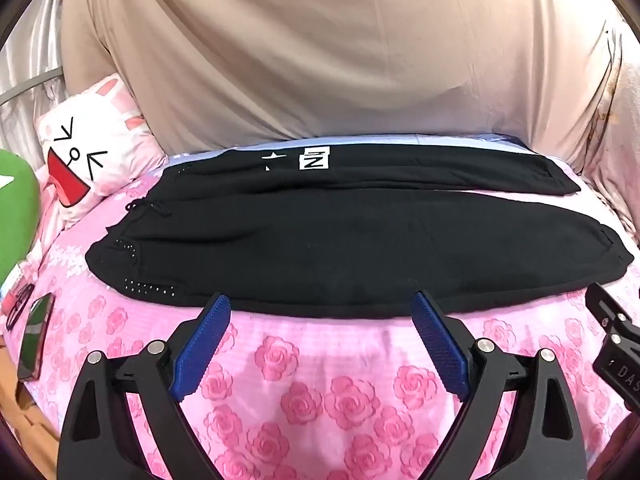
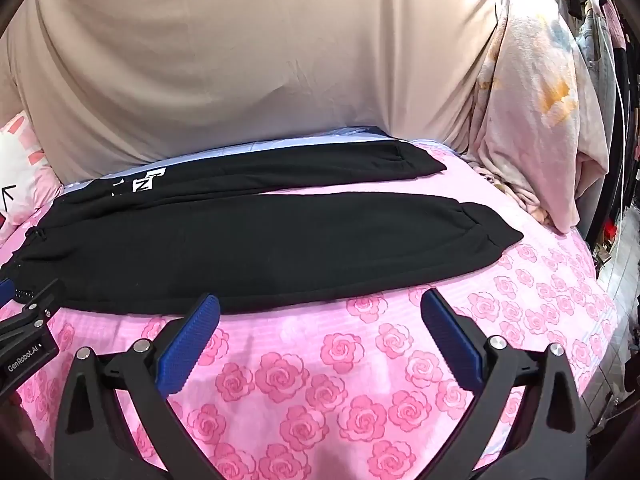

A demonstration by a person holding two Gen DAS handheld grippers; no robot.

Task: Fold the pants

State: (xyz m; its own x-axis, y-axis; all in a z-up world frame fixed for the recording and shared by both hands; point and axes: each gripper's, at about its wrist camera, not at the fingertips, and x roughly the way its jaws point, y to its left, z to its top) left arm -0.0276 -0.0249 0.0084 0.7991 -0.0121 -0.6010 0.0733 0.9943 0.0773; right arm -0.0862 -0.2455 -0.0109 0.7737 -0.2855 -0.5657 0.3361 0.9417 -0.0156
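Left wrist: matte black pants (image 1: 360,248), flat.

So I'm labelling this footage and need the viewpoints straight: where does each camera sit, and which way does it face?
Left wrist: on the left gripper, jaws open, angled down over the pink rose bedsheet at the waist end of the black pants; the right gripper's body shows at the right edge.
Right wrist: on the right gripper, jaws open, aimed down at the pants' cuff end; the left gripper's body shows at the left edge.
Shared: pants, sheet, beige cover behind.
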